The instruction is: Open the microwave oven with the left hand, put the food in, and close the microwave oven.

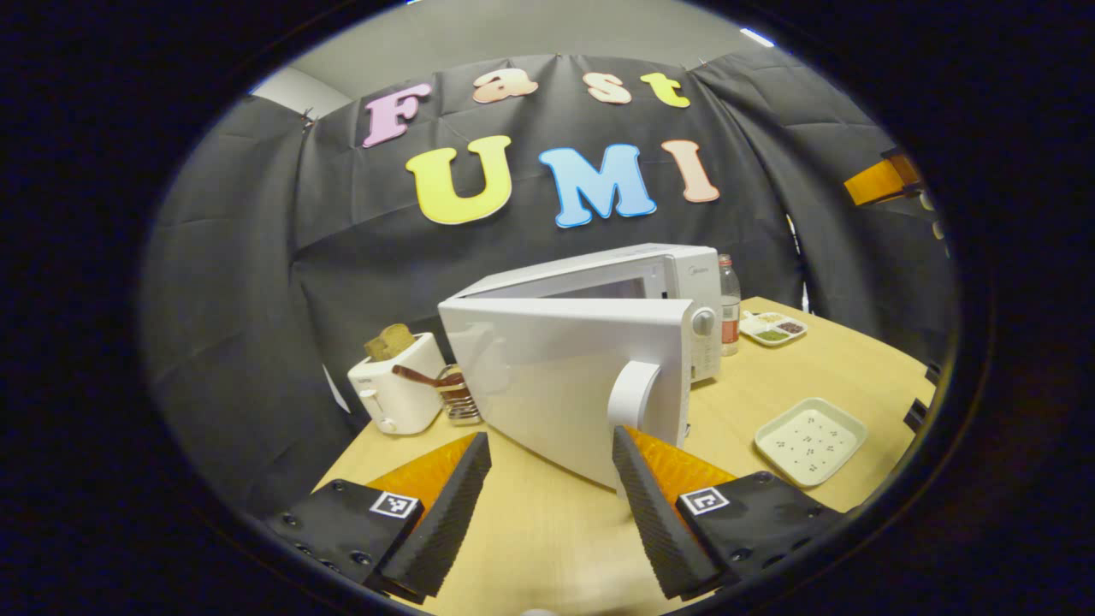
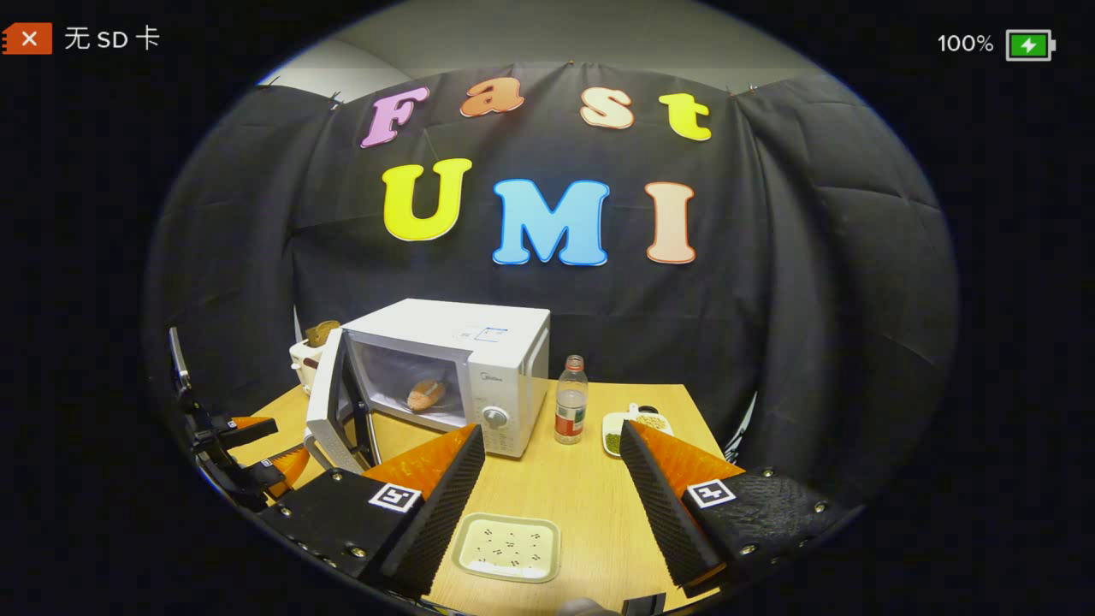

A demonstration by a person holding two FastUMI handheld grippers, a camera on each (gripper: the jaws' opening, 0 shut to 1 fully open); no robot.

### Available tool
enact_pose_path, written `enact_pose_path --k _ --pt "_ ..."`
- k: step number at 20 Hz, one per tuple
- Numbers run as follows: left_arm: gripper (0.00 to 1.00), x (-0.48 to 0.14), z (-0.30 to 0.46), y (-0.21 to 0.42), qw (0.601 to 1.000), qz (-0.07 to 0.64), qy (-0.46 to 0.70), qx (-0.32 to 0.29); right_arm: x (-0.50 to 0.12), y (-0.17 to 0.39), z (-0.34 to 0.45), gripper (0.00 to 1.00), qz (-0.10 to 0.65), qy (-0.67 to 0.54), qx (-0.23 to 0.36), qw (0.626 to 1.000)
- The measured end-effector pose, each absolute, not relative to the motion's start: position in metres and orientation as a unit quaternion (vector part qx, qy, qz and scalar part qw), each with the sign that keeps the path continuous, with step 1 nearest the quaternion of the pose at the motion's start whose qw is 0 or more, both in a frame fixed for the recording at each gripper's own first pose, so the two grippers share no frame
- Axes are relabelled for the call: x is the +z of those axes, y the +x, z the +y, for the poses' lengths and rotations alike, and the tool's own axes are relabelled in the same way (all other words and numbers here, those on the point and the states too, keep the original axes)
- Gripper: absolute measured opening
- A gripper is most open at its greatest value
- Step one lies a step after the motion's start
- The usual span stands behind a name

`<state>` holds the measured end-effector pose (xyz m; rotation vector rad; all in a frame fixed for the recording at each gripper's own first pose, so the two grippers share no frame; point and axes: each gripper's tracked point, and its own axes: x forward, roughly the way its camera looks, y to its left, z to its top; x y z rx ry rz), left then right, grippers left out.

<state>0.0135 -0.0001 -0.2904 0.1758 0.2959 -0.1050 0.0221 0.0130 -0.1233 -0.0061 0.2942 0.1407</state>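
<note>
The microwave (image 2: pixel 445 376) sits on the desk (image 2: pixel 582 488) with its door (image 1: pixel 565 376) half open, and the bread (image 2: pixel 426 394) is inside. The left gripper (image 1: pixel 552 505) has its fingers spread near the door handle (image 1: pixel 635 398). The right gripper (image 2: pixel 552 505) is spread too, holding nothing
</note>
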Motion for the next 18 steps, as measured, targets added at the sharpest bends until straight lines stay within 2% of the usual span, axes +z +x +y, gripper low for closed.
enact_pose_path --k 7,8,9,11,12,18 --pt "0.94 -0.303 -0.056 0.077 0.981 0.146 0.089 -0.092 -0.134 0.021 -0.022 0.97 0.165 0.016 0.032 0.986" --pt "0.97 -0.304 -0.060 0.087 0.981 0.144 0.089 -0.095 -0.136 0.022 -0.026 0.97 0.168 0.018 0.026 0.985" --pt "0.94 -0.304 -0.066 0.095 0.981 0.142 0.088 -0.098 -0.139 0.023 -0.029 0.97 0.171 0.021 0.023 0.985" --pt "0.97 -0.305 -0.079 0.112 0.981 0.140 0.086 -0.108 -0.145 0.024 -0.035 0.97 0.181 0.022 0.015 0.983" --pt "0.95 -0.304 -0.086 0.119 0.980 0.135 0.087 -0.112 -0.145 0.025 -0.037 0.98 0.182 0.022 0.012 0.983" --pt "0.96 -0.308 -0.119 0.159 0.982 0.121 0.083 -0.116 -0.152 0.030 -0.049 0.97 0.191 0.034 -0.005 0.981"
